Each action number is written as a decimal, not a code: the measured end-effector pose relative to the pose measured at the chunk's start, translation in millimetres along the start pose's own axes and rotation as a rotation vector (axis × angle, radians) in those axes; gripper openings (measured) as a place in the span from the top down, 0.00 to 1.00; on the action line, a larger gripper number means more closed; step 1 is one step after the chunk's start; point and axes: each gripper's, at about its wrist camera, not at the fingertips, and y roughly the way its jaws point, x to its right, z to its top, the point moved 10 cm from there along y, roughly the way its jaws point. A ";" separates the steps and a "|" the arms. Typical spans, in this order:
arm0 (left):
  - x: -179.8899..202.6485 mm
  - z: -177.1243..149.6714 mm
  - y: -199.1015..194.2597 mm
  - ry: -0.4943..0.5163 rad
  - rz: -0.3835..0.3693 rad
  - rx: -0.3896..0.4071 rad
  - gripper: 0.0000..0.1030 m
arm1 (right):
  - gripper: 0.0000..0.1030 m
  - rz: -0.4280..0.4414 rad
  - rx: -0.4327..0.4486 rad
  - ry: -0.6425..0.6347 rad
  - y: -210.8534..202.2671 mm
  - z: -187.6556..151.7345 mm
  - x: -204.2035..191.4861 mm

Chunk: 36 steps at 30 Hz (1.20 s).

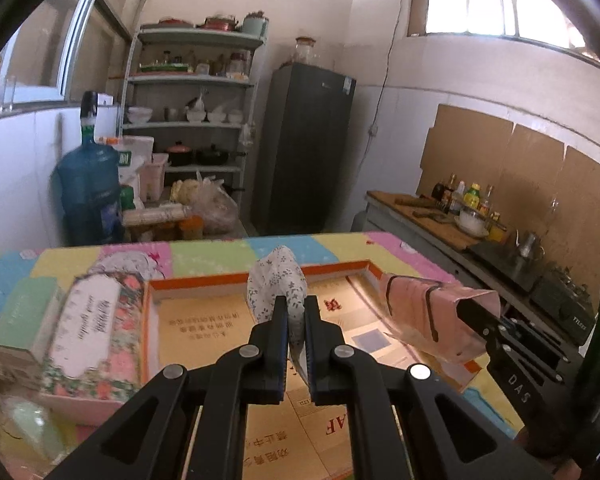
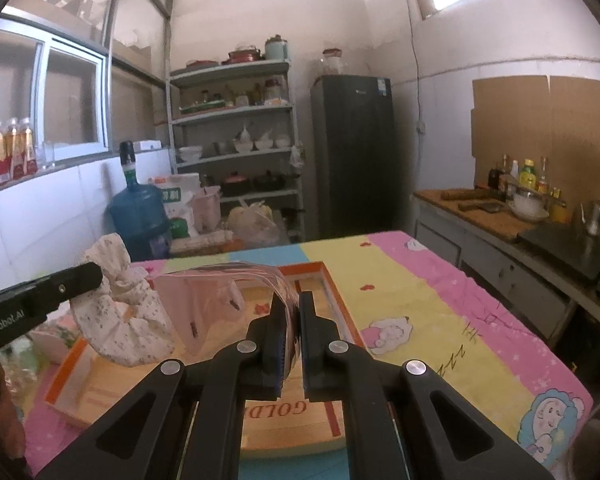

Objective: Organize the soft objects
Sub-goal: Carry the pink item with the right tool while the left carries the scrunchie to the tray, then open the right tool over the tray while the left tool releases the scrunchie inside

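A white floral cloth bundle (image 1: 278, 286) is clamped between the fingers of the left gripper (image 1: 296, 310) and is held raised above an orange-rimmed cardboard box (image 1: 204, 284) that lies open on the surface (image 2: 440, 300), which is covered with a pastel patchwork sheet. A pink striped cloth (image 2: 220, 300) is pinched between the fingers of the right gripper (image 2: 294, 304) and is likewise held over the box, just beside the floral bundle; the two cloths appear to touch in the right wrist view, though this cannot be confirmed. A floral-printed box (image 1: 92, 332) with an oval label is seen just left of the orange-rimmed box, with a pale green box (image 1: 24, 316) beside it. Behind the surface, a blue water jug (image 1: 88, 188), a shelf rack (image 1: 192, 120) loaded with bowls and pots, and a dark refrigerator (image 1: 304, 144) are placed along the wall. A counter with bottles (image 1: 464, 196) is found along the right side
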 end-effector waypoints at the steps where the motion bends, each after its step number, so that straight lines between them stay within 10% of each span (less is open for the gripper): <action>1: 0.1 -3.0 5.3 -0.006 0.000 -0.011 0.93 | 0.94 0.002 -0.010 0.003 4.5 -1.8 1.7; 10: -9.1 -28.2 38.6 -0.030 0.021 -0.114 0.92 | 0.94 0.034 -0.075 0.007 28.9 -12.1 2.9; 13: -9.5 -32.7 43.7 -0.026 0.031 -0.137 0.77 | 0.88 0.044 -0.094 0.002 32.7 -14.4 0.4; 18: -15.1 -32.5 41.2 -0.051 0.034 -0.128 0.38 | 0.40 0.064 -0.131 0.005 36.6 -20.4 -4.7; 36: -21.5 -22.4 -0.2 -0.024 0.078 -0.065 0.35 | 0.40 0.095 -0.150 0.030 22.4 -27.6 -16.2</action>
